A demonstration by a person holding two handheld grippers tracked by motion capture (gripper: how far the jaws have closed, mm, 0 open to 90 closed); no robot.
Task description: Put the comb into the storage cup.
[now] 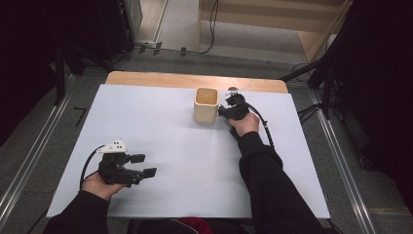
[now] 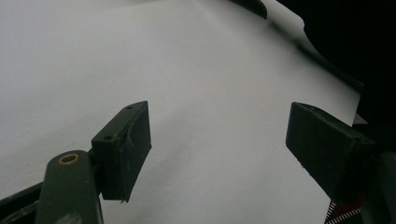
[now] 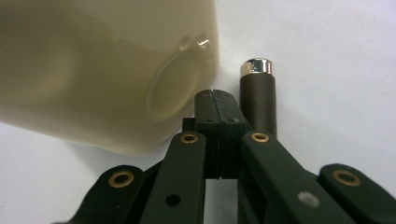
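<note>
Cream cup (image 3: 107, 70) upright at far-centre of white desk (image 1: 160, 146), just L of R gripper (image 3: 215, 100) w/ fingers (image 3: 208, 121) shut on nothing, dark chrome-capped cylinder (image 3: 258, 100) just R of them, long axis upright; L gripper (image 2: 217, 140) open, empty, well apart.

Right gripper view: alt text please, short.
The right gripper, jaws shut with nothing between them, sits beside a cream square-sided cup on a white table surface. A dark brown cylinder with a shiny silver cap stands just past the jaws.
</note>
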